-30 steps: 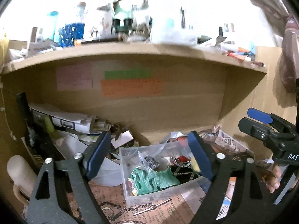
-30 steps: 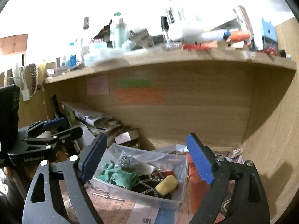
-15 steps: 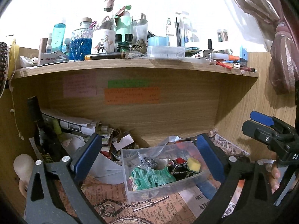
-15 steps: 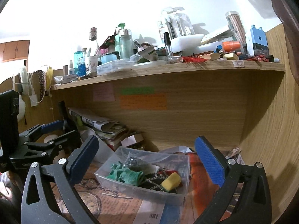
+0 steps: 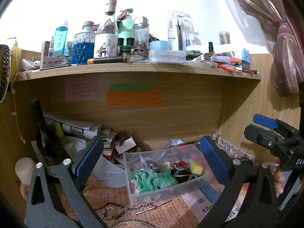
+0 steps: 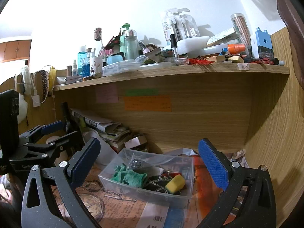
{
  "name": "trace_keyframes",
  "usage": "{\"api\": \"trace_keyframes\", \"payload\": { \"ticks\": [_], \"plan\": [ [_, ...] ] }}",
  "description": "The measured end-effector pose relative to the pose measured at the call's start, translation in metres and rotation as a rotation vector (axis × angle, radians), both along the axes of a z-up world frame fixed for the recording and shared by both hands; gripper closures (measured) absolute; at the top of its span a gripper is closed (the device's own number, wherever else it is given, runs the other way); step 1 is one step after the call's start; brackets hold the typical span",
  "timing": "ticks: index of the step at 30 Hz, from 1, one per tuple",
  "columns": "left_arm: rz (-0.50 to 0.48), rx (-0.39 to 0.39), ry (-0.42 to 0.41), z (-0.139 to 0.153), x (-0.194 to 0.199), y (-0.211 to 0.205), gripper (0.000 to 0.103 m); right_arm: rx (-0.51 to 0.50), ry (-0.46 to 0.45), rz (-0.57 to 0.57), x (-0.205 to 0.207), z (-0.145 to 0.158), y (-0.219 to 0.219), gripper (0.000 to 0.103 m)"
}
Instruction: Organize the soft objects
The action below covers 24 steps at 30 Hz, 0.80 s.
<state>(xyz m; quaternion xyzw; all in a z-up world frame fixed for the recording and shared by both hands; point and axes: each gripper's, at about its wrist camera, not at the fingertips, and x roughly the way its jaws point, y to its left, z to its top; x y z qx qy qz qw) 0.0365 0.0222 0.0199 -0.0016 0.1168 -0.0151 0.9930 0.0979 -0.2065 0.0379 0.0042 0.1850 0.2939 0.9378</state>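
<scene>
A clear plastic box point(image 5: 171, 191) point(image 6: 144, 193) stands on the newspaper-covered desk under the wooden shelf. In it lie a green knitted cloth point(image 5: 155, 179) point(image 6: 131, 176), a yellow sponge point(image 5: 196, 167) point(image 6: 175, 183), a dark item with a chain point(image 5: 182, 172) and a small plastic bag point(image 5: 152, 164). My left gripper point(image 5: 152, 160) is open and empty, held back from the box. My right gripper point(image 6: 150, 163) is open and empty, also in front of the box; it shows at the right in the left wrist view point(image 5: 269, 133).
A shelf point(image 5: 133, 67) point(image 6: 171, 70) above is crowded with bottles and stationery. Sticky notes point(image 5: 133, 98) are on the back panel. A pile of papers point(image 5: 76, 129) and a dark bottle point(image 5: 41, 129) stand at left. A pocket watch with chain point(image 6: 91, 203) lies on the newspaper.
Both grippers have pulled back and tilted up from the box, so more of the shelf top shows. Both stay open and empty. The box contents have not moved.
</scene>
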Motion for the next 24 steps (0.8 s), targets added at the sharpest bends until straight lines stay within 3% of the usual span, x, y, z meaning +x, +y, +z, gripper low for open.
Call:
{"api": "trace_keyframes", "payload": {
  "ticks": [24],
  "plan": [
    [-0.001, 0.003, 0.001, -0.0012, -0.0003, -0.0019, 0.000, 0.004, -0.001, 0.012, -0.0039, 0.0011, 0.0003, 0.000]
  ]
}}
